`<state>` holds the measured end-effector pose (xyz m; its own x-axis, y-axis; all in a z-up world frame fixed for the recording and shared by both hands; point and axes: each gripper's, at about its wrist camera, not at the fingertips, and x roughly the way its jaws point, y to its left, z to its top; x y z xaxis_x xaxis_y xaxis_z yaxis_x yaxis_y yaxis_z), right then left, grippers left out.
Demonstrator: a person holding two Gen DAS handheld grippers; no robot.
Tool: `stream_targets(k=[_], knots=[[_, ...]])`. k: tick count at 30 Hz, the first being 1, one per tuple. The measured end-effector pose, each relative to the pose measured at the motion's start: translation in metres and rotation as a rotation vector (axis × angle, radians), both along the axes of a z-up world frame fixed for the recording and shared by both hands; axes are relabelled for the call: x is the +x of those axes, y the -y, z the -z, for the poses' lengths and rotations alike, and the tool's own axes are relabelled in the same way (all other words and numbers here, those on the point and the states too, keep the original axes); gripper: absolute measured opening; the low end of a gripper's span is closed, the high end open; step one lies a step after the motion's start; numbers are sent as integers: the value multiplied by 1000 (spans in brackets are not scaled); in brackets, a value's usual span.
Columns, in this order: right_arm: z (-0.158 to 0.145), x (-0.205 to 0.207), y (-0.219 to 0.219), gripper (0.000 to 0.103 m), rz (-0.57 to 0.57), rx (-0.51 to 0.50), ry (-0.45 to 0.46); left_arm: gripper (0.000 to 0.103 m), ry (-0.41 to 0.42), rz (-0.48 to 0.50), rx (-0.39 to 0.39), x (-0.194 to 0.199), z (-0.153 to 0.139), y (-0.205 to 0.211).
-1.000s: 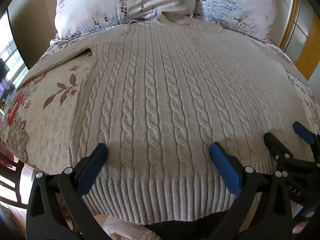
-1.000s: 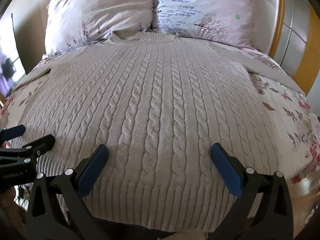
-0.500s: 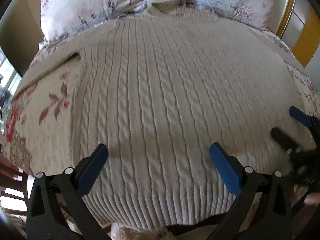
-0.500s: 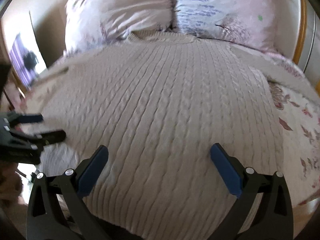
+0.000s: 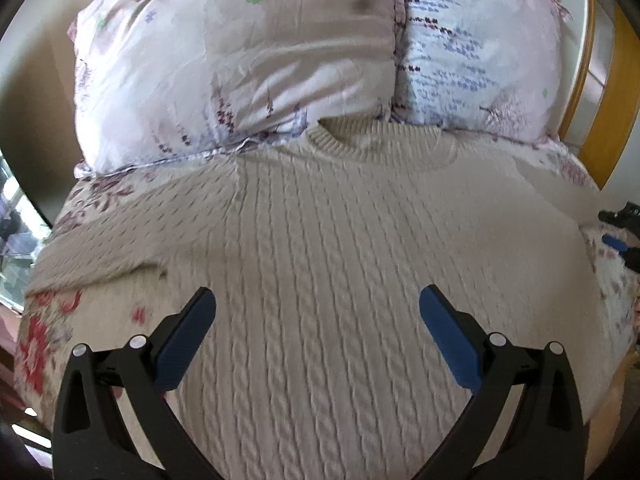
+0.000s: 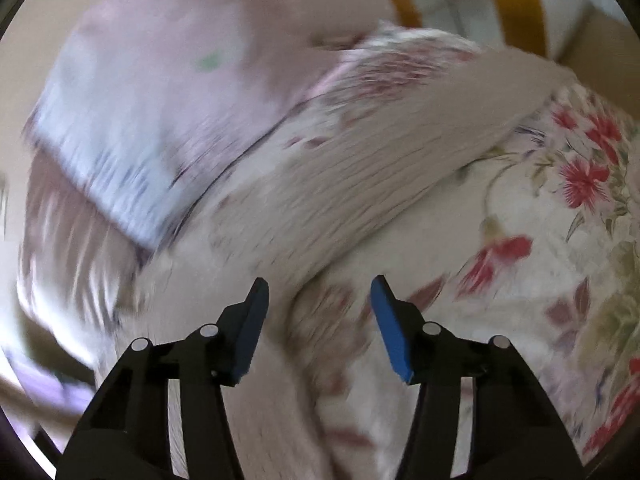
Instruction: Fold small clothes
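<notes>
A cream cable-knit sweater (image 5: pixel 340 280) lies flat on the bed, its collar (image 5: pixel 360 140) against the pillows and its left sleeve (image 5: pixel 100 256) spread out to the side. My left gripper (image 5: pixel 316 312) hovers open and empty above the sweater's chest. The right wrist view is blurred by motion. My right gripper (image 6: pixel 318 304) is open and empty above the armpit where the sweater's right sleeve (image 6: pixel 400 152) runs out over the floral sheet. The right gripper also shows at the left wrist view's right edge (image 5: pixel 620 240).
Two floral pillows (image 5: pixel 240 60) (image 5: pixel 472 52) stand against the wooden headboard (image 5: pixel 600 80). The floral bedsheet (image 6: pixel 560 220) covers the bed. The bed's left edge (image 5: pixel 24 320) drops toward a window side.
Both grippers moved from the sweater's hem up toward its shoulders. The right gripper swung out to the right sleeve and its jaws narrowed. The left gripper stays wide open.
</notes>
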<state>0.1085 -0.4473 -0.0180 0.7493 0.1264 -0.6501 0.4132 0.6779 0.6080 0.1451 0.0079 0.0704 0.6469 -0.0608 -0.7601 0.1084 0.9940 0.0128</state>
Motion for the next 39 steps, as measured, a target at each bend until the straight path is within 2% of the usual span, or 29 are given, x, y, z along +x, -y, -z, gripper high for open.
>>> stream_targets(k=[4, 9, 13, 17, 21, 25, 27, 29, 32, 35, 36, 37, 39], knots=[[17, 14, 27, 48, 84, 124, -32, 101, 29, 10, -50, 21, -1, 0], [23, 25, 44, 43, 153, 155, -29, 101, 63, 7, -78, 42, 5, 1], [26, 28, 59, 32, 223, 172, -20, 101, 47, 7, -93, 56, 16, 1], [28, 24, 67, 26, 270, 145, -16, 101, 63, 3, -112, 61, 22, -4], [28, 22, 66, 25, 299, 113, -18, 101, 58, 8, -133, 65, 26, -7], [25, 25, 60, 11, 320, 26, -32, 101, 53, 25, -172, 67, 29, -11], [16, 29, 52, 10, 303, -55, -29, 101, 57, 32, -193, 68, 30, -13], [-4, 31, 37, 10, 274, -156, 20, 101, 55, 34, -197, 70, 31, -13], [-31, 34, 9, 10, 189, -233, 108, 101, 48, 46, -209, 74, 36, -15], [-50, 40, -31, 7, 37, -260, 193, 101, 39, 62, -273, 77, 42, -18], [-54, 46, -54, 7, -53, -259, 224, 101, 40, 65, -291, 77, 43, -19], [-55, 52, -77, 7, -134, -258, 238, 101, 43, 68, -328, 76, 43, -22], [-48, 63, -115, 7, -258, -274, 226, 101, 45, 63, -346, 77, 43, -24]])
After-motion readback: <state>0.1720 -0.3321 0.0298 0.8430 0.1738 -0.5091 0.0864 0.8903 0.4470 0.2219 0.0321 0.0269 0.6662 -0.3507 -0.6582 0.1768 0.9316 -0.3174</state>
